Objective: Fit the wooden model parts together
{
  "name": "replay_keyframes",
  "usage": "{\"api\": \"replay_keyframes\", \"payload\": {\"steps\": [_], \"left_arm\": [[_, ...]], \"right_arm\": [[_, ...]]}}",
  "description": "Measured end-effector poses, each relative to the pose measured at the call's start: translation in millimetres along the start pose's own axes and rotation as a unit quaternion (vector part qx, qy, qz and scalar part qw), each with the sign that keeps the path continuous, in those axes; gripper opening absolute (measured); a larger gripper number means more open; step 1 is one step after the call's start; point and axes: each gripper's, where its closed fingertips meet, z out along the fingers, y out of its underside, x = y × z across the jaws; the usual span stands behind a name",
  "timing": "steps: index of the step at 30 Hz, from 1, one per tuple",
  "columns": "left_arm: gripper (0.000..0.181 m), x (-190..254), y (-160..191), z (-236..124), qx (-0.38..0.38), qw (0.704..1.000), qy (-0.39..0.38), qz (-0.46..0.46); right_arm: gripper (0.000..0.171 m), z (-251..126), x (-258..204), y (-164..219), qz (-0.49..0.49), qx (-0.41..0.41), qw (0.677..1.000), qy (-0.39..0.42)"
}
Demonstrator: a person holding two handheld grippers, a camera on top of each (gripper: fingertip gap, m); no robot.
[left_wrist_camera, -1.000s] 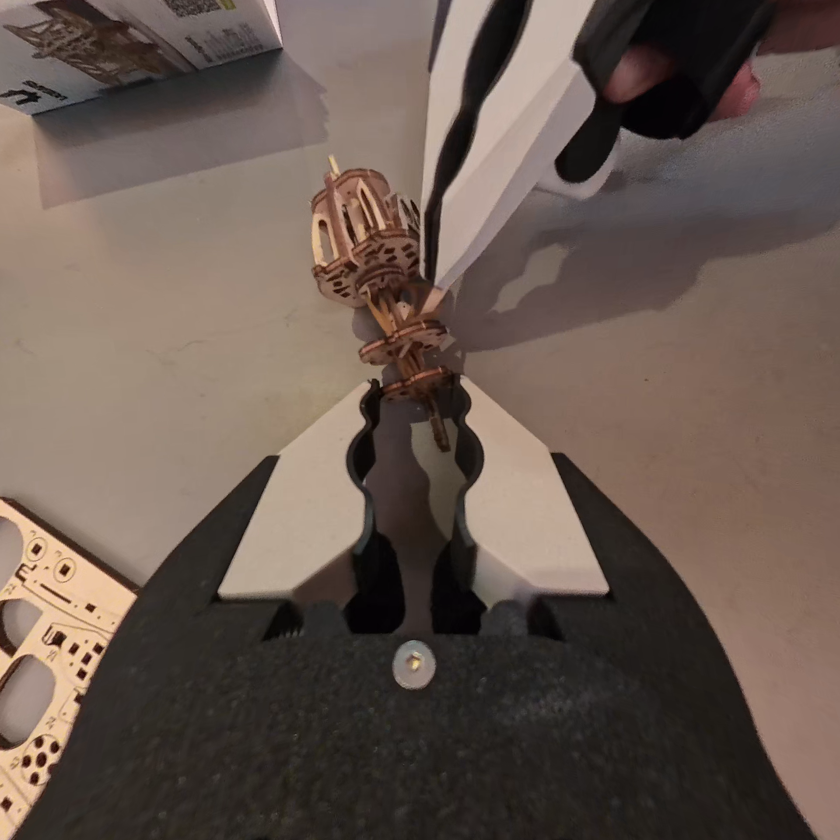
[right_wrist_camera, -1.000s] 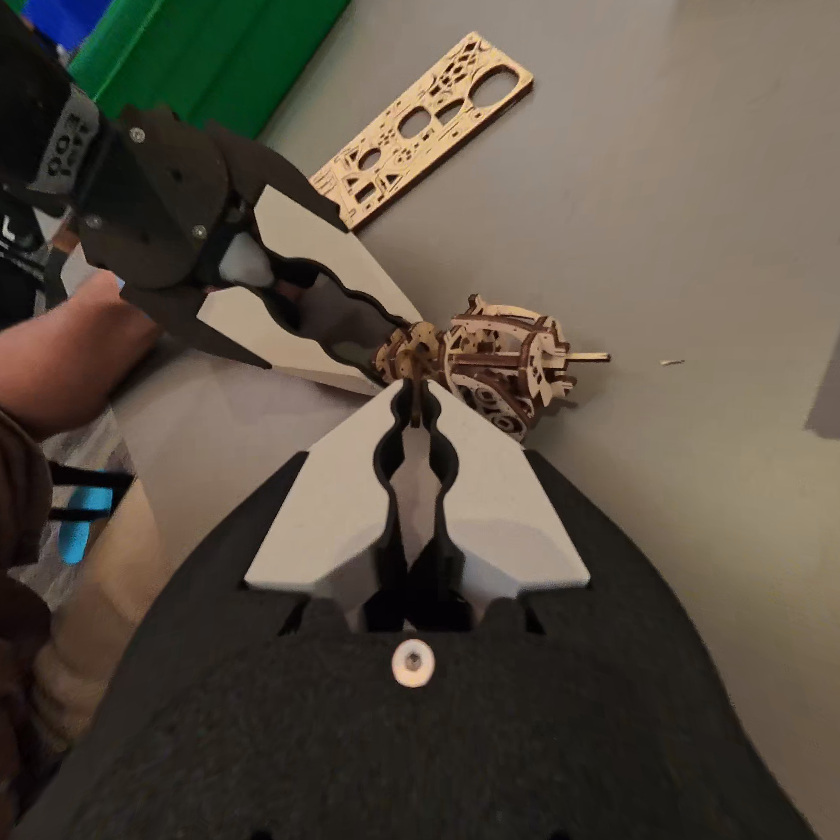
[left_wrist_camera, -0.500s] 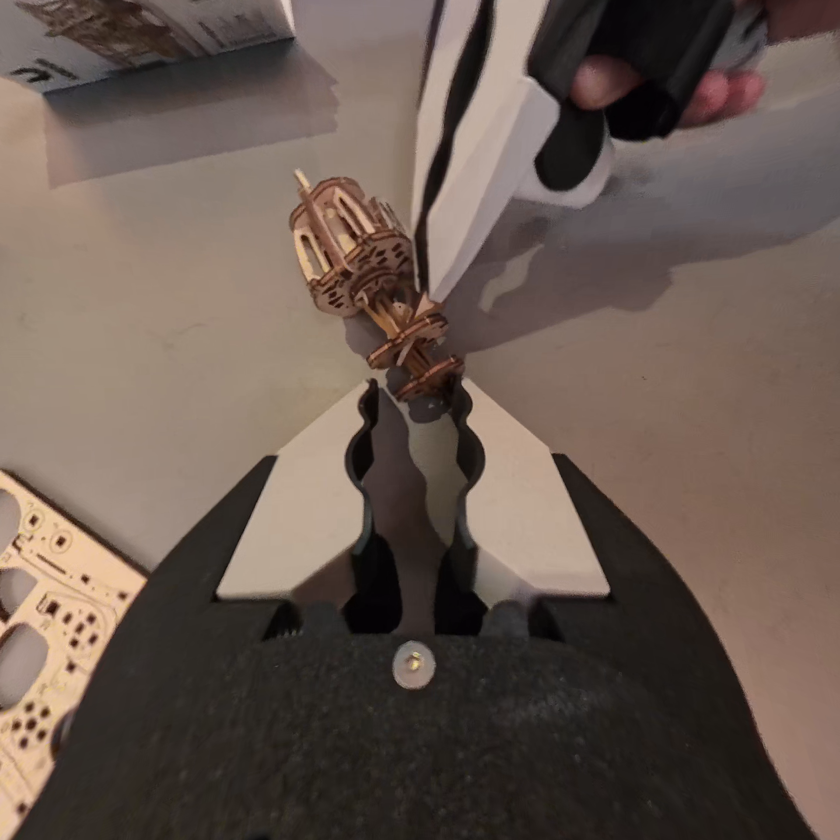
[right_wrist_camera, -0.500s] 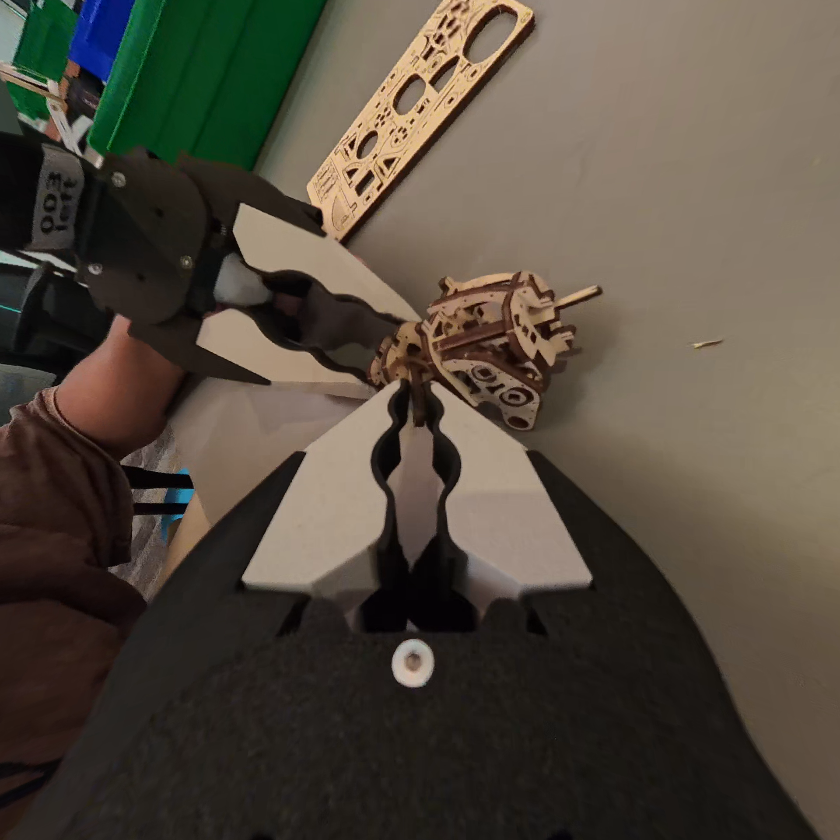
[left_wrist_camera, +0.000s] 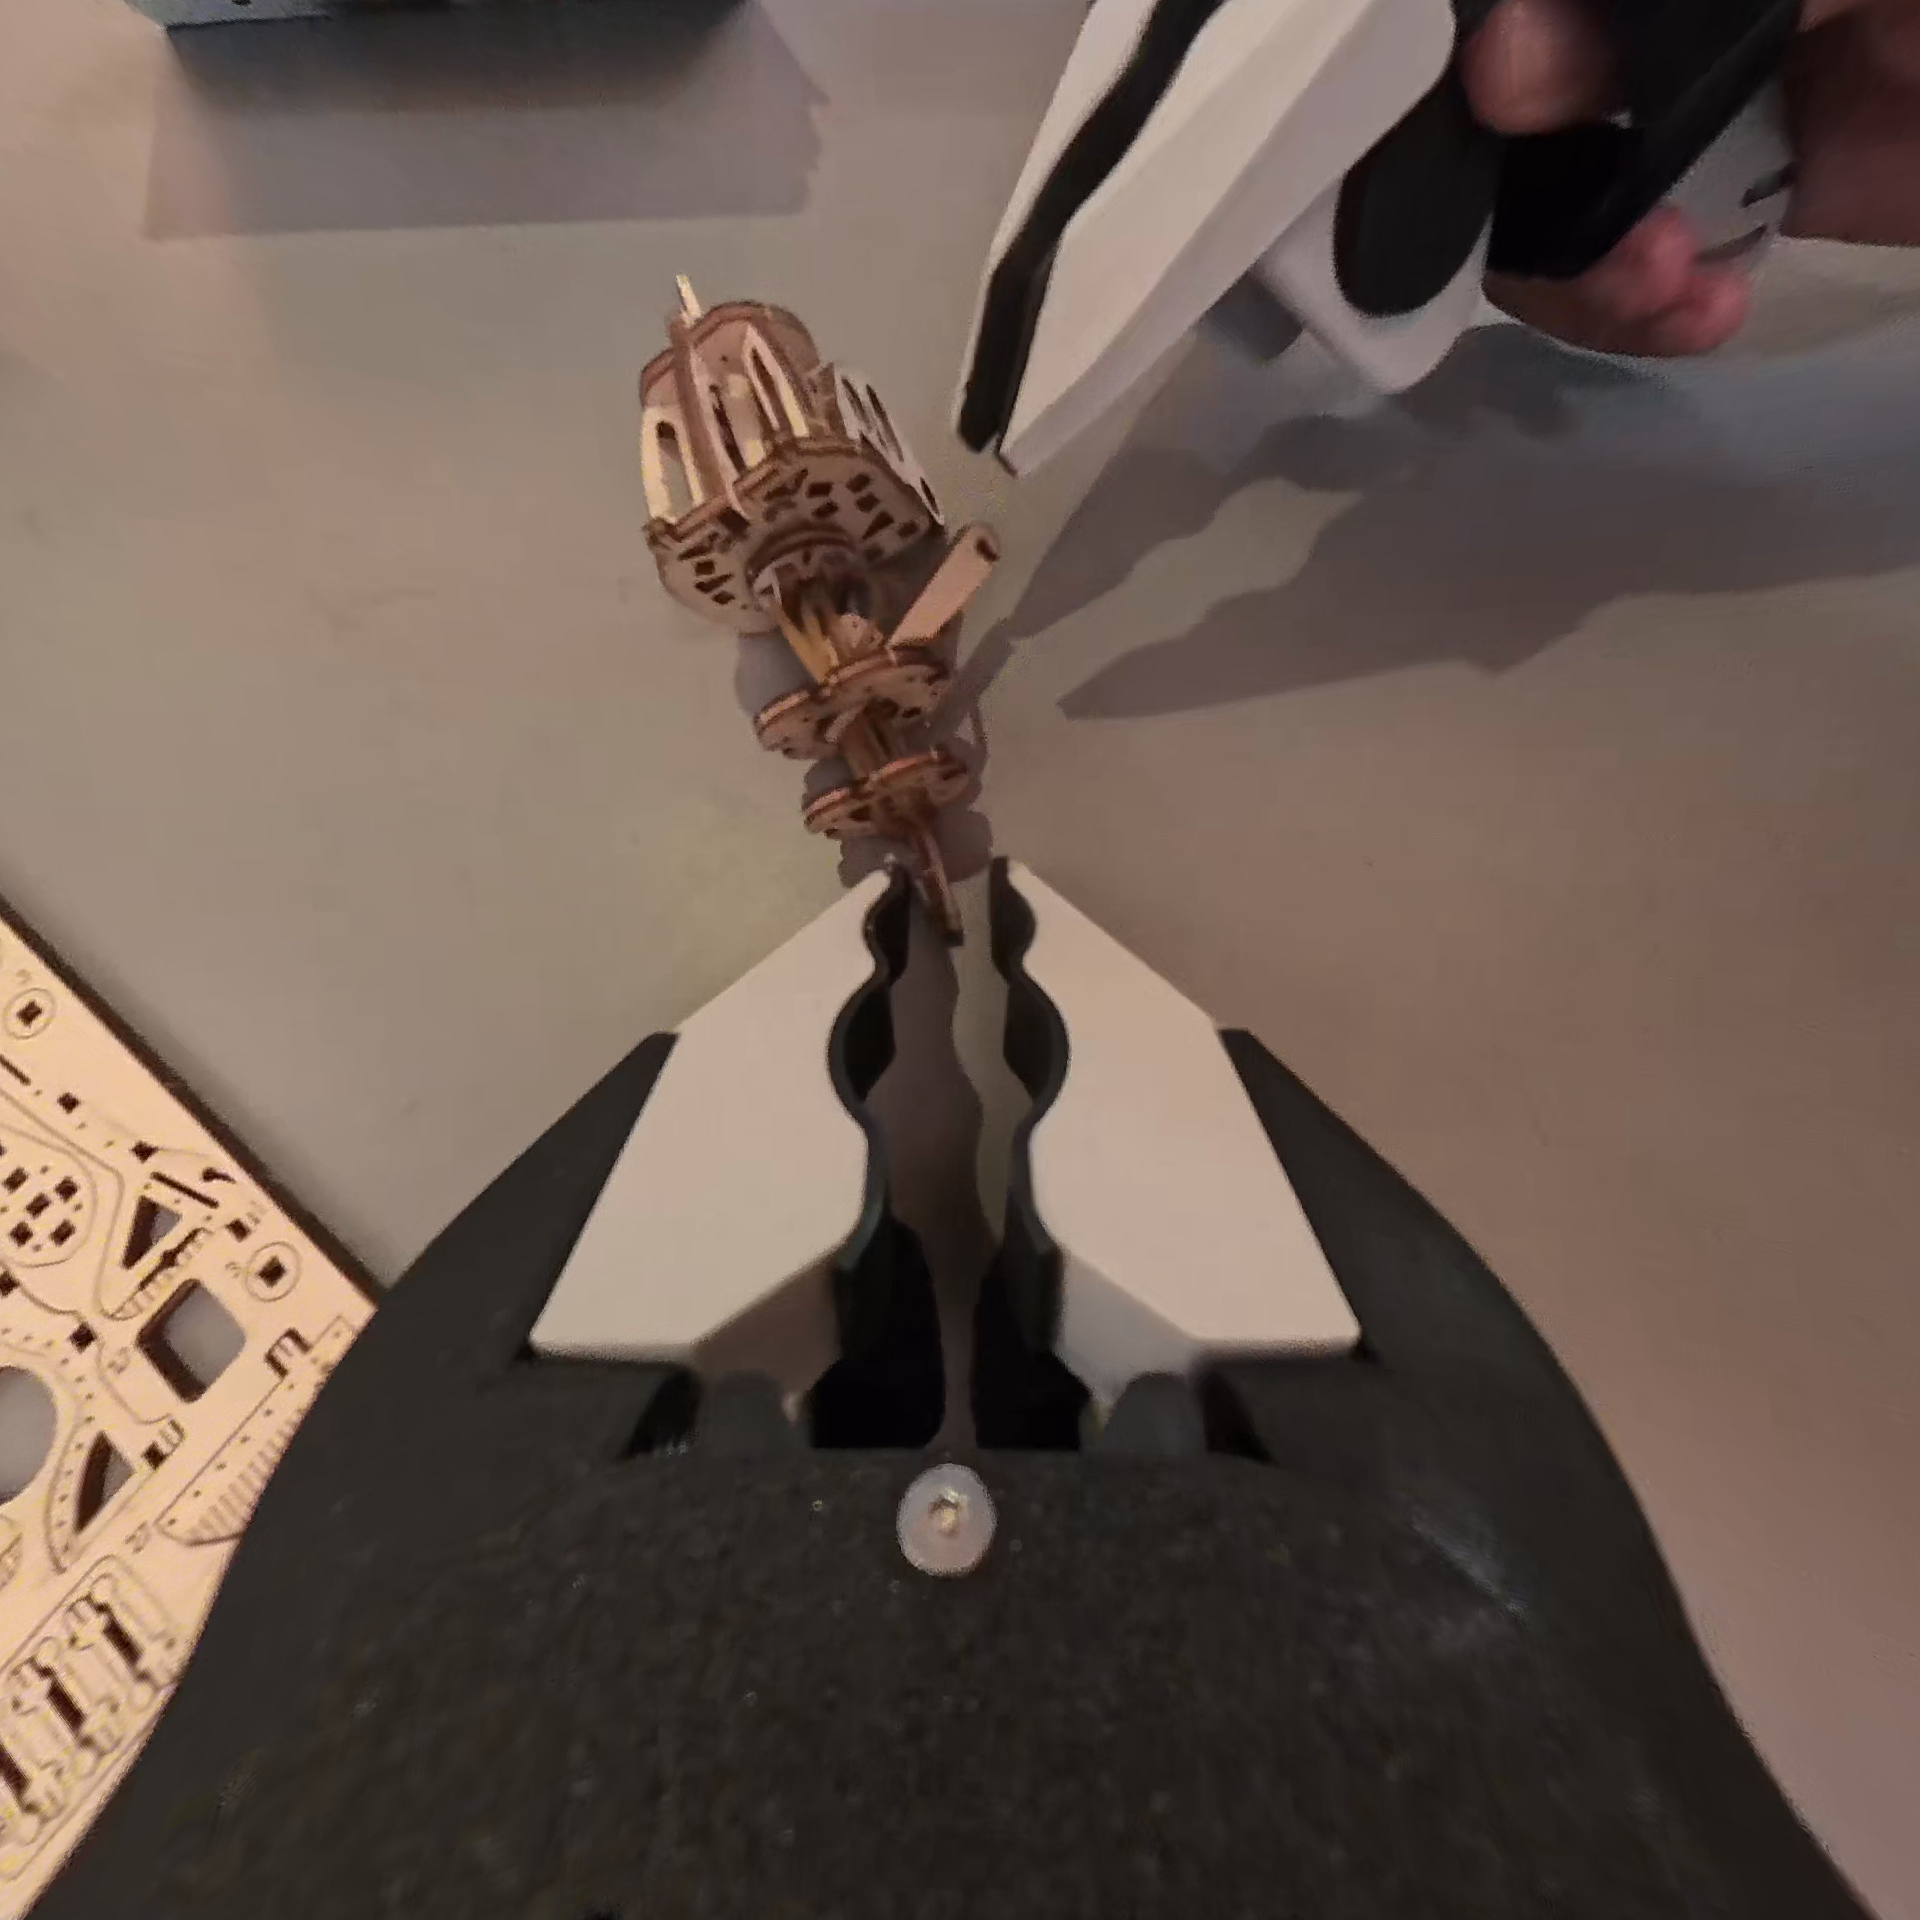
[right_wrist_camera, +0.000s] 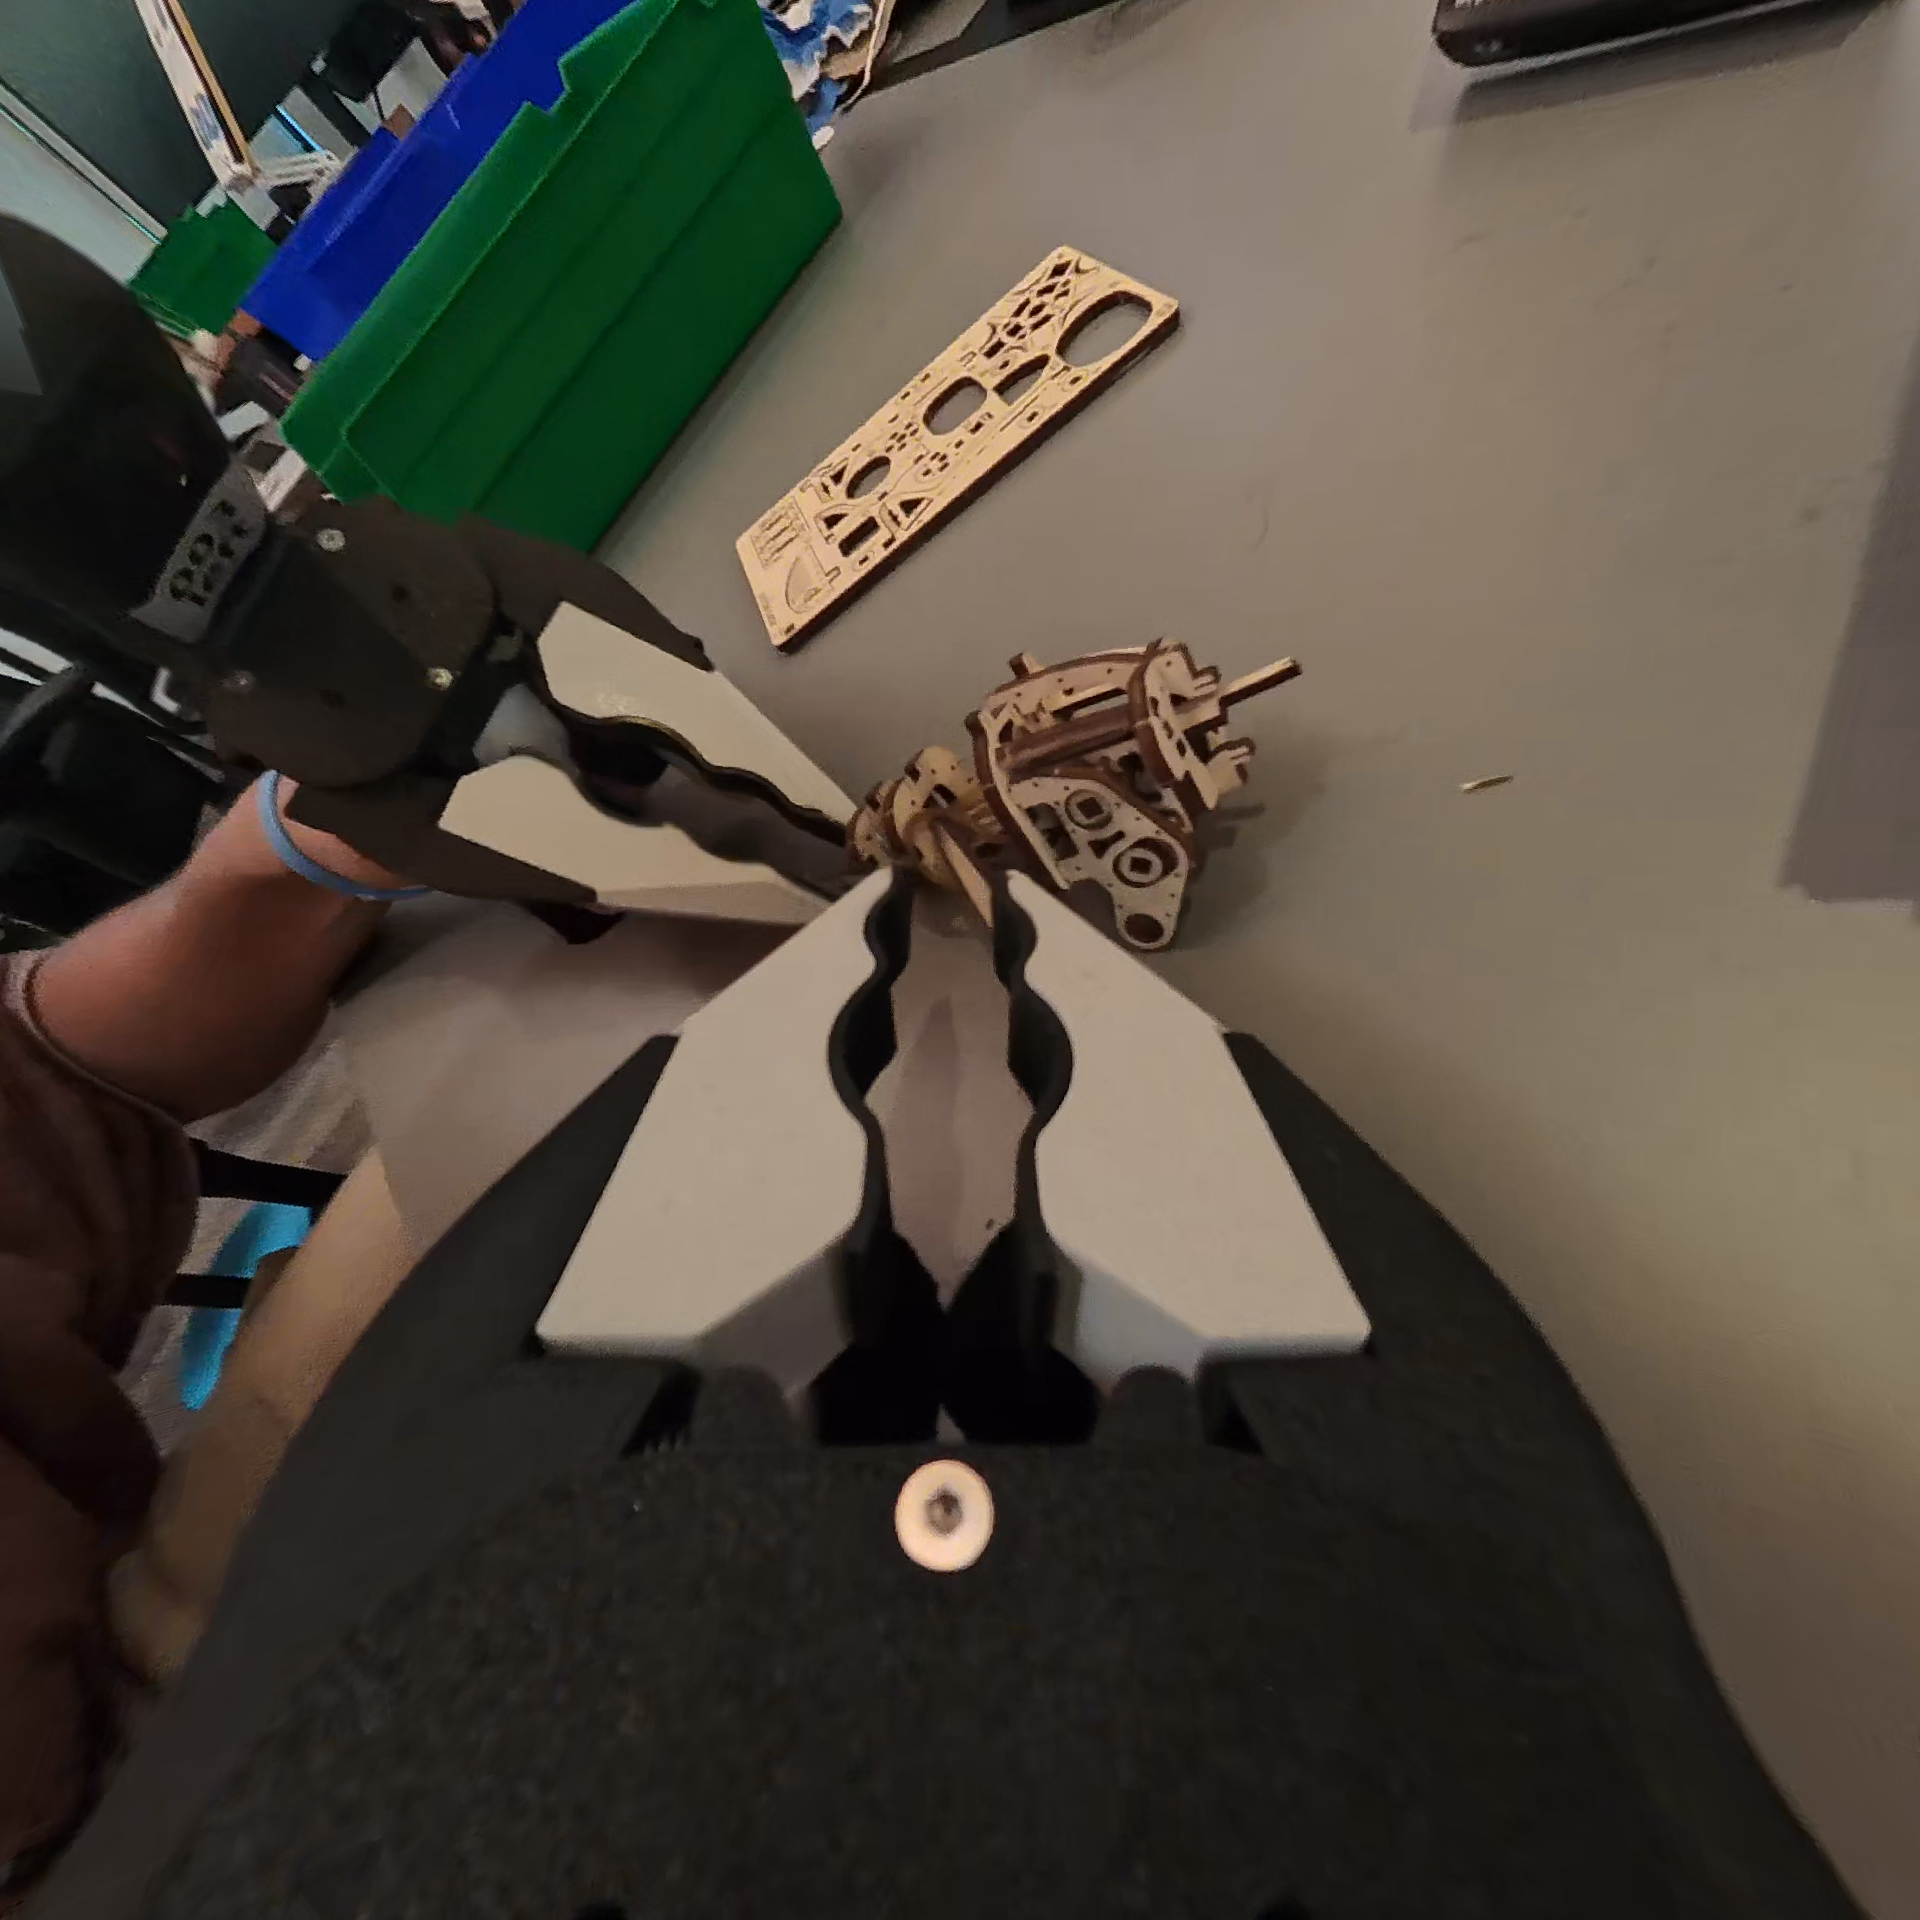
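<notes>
Now that the right gripper (left_wrist_camera: 987,436) has let go and pulled back, jaws slightly apart, the wooden model (left_wrist_camera: 800,582) lies on the table just ahead of the spread left gripper (left_wrist_camera: 943,883), a small strip (left_wrist_camera: 951,597) looking seated.

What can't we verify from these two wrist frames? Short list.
- Left gripper grip: left wrist view, the fingers stand apart around the wooden model stem; contact not visible.
- Right gripper contact with the model: right wrist view, its own fingertips hide it.
- Parts sheet: left wrist view, cut off by the frame edge and the gripper body.
- Small sliver on the table: right wrist view, too small to identify.
</notes>
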Motion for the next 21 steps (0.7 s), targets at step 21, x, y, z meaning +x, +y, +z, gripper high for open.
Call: {"api": "replay_keyframes", "payload": {"steps": [21], "left_arm": [[0.002, -7, -2, 4, 0.002, 0.999, -0.004, 0.053]], "right_arm": [[0.003, 8, 4, 20, -0.156, -0.105, 0.977, 0.097]]}}
